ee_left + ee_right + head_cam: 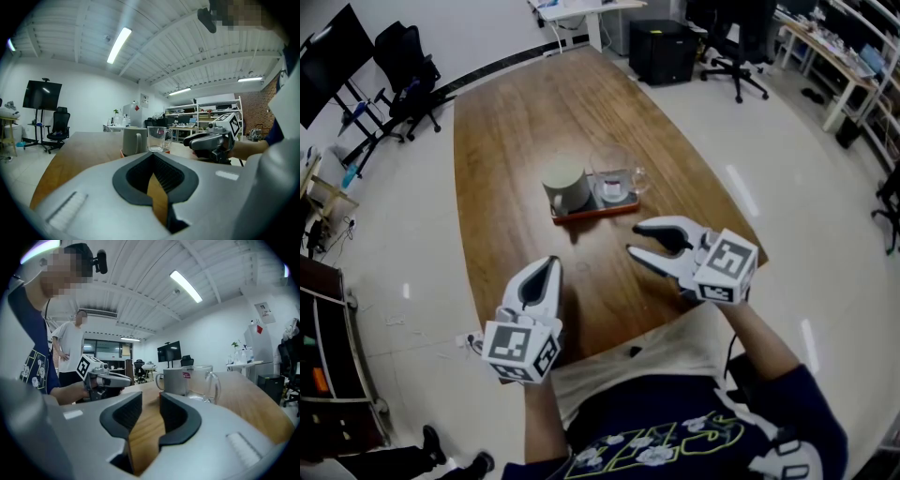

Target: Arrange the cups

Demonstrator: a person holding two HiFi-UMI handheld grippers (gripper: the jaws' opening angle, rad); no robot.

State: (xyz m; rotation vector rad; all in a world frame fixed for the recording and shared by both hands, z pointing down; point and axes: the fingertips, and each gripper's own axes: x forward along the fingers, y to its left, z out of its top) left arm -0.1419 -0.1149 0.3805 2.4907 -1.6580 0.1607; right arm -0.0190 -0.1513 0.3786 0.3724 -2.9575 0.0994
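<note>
Only the head view looks down on the whole wooden table (511, 131) and shows the full outline of the red-brown tray (598, 212) near its middle. The two gripper views meet the tray edge-on, so it is little more than a thin strip under the cups. Only the right gripper view shows a second person (69, 345), in a white shirt, standing far behind the tray. Each gripper view also shows the other gripper from the side, level with the tray.

The tray holds two cups side by side: one grey mug (565, 185) on its left part and one clear glass cup (615, 174) with a handle on its right part. The glass looks empty; whether the mug holds anything cannot be made out.

Two grippers hover on the person's side of the tray, both apart from it. The left gripper (550, 264) has its jaws pressed together with nothing between them. The right gripper (635, 238), nearer the tray, has its jaws a narrow gap apart, and only bare table shows between them
</note>
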